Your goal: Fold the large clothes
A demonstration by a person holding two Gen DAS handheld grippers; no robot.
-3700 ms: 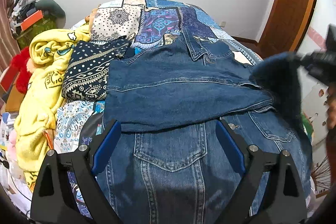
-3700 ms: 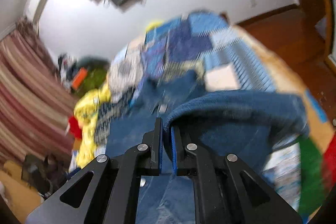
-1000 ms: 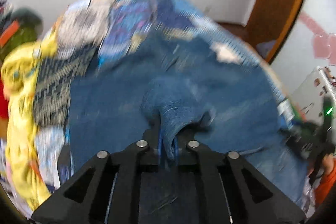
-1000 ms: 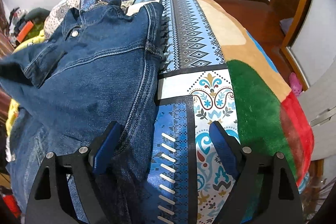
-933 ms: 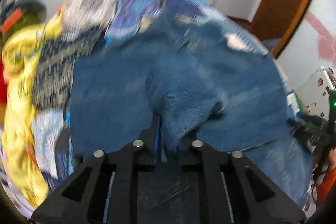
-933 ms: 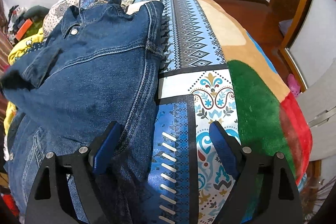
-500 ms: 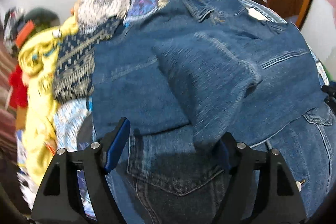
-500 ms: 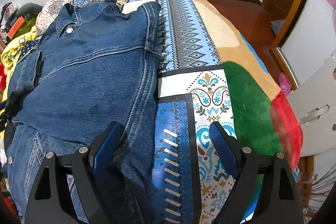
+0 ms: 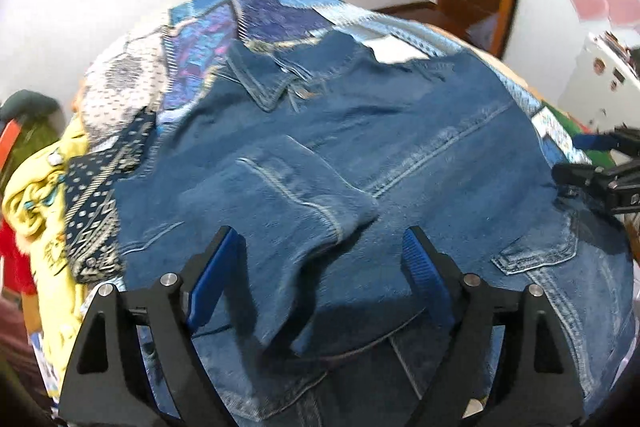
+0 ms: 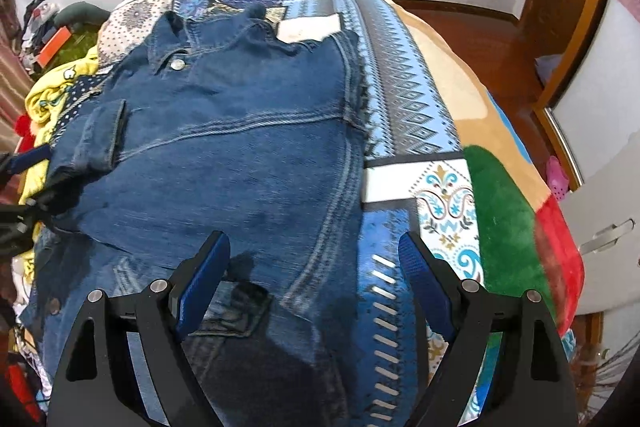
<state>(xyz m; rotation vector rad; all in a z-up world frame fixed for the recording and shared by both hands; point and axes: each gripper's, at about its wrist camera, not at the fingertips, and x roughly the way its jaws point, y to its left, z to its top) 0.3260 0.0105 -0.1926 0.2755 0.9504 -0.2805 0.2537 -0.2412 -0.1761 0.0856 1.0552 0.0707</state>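
Denim jacket (image 9: pixel 420 155) lay on bed (image 10: pixel 404 99), sleeve (image 9: pixel 304 195) crossed over chest for folding; left claw (image 9: pixel 320 259), right claw (image 10: pixel 312 263) spread apart, empty, above hem.

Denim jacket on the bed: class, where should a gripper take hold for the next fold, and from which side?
Grip the denim jacket at its hem, the edge nearest both open grippers, left gripper and right gripper, coming from the near side. Both sleeves lie folded in, so the hem probably lifts toward the collar.
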